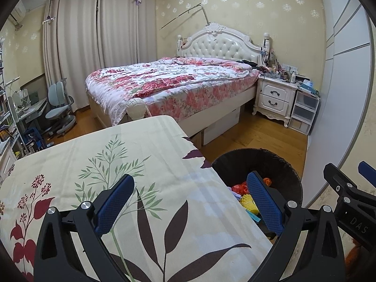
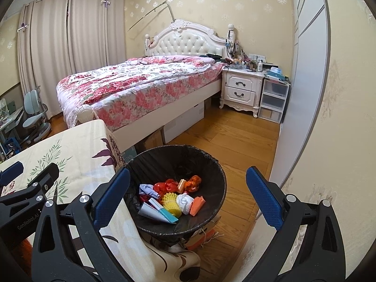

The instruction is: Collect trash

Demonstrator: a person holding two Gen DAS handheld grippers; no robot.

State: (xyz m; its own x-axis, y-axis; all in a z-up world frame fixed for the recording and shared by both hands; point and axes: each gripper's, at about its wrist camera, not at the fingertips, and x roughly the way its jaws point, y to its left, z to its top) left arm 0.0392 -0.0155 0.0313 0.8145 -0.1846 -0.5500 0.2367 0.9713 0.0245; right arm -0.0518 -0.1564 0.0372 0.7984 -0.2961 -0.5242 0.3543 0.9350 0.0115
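As far as both views show, collecting looks close to done: the desk (image 1: 141, 164) under its leaf-print cloth has no loose rubbish on the part in view, and the trash sits in the bin (image 2: 211, 164).

Largest first:
- Bed (image 2: 141, 82) with flowered cover, beyond the desk. Nothing on it reads as trash from here.
- Wood floor (image 2: 223, 129) between bed and wall looks clean. Cardboard boxes under the bed frame, probably storage, not rubbish.
- Desk: near corner hidden behind the tongs, so can't vouch for that patch.
- Nightstand (image 2: 242, 89) is cluttered on top, items too small to tell apart. Plastic drawers beside it.
- Bin: black liner, on the floor just beside the desk's right edge, near the wall. Holds a heap of trash (image 2: 174, 197): red and orange plastic wrap, yellow foam net, white wad, orange scrap, a paper tube or leaflet. Maybe a third full by my guess.
- Something orange and stringy on the floor at the bin's foot (image 2: 204, 235); partly hidden, may still need picking up.

Left tongs (image 1: 191, 199): spread wide, nothing held, over the desk edge.
Right tongs (image 2: 188, 197): also spread wide, empty, above the bin.

In the way: the two tongs are close together, and the desk cloth hangs against the bin's side.
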